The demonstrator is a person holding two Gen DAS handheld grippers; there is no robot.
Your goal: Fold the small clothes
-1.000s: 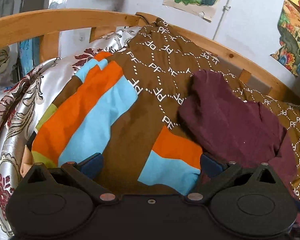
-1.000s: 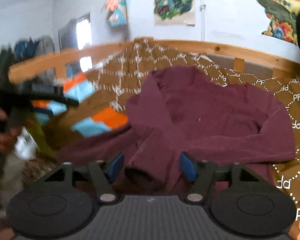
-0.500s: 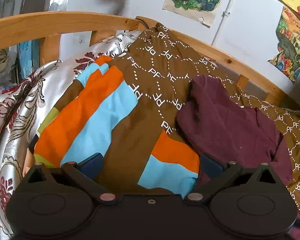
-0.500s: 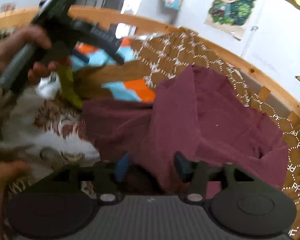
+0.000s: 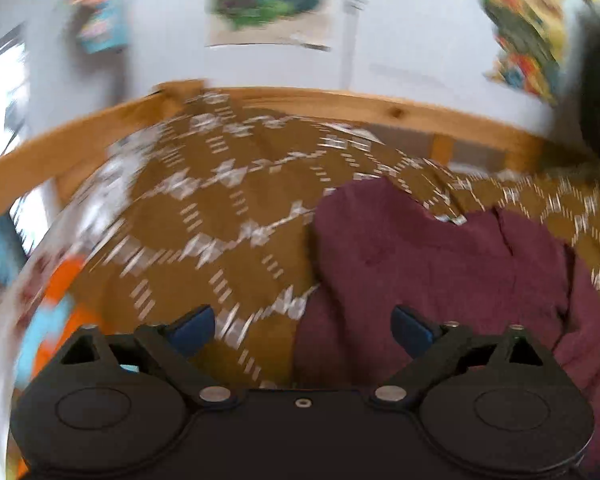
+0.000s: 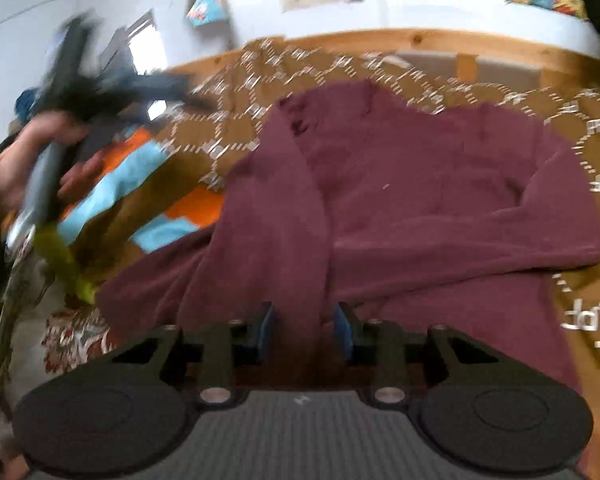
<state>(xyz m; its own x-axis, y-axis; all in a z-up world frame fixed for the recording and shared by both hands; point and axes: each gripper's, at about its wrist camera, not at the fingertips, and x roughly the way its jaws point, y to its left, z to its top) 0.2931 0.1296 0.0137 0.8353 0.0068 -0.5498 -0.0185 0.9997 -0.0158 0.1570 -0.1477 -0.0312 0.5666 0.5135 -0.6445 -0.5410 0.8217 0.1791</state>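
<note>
A maroon garment (image 6: 420,184) lies crumpled on a brown patterned blanket (image 6: 580,120). My right gripper (image 6: 304,326) sits at its near edge. A raised fold of the maroon cloth fills the narrow gap between the blue pads, and the jaws are closing on it. In the blurred left wrist view my left gripper (image 5: 302,320) stands wide, its jaws closing a little. It hovers over the blanket (image 5: 220,208) and the left edge of the garment (image 5: 440,272), and its pads touch nothing. A hand (image 6: 32,148) carries that gripper at the left of the right wrist view.
Orange and light-blue patches (image 6: 140,176) of the blanket lie left of the garment. A wooden bed rail (image 5: 340,104) curves around the back, with posters on the white wall behind. A silver floral cover (image 6: 72,332) shows at the near left.
The left gripper has swung right, from over the orange and blue patches to the garment's left edge. The right gripper's jaws have narrowed on the maroon fold since half a second ago.
</note>
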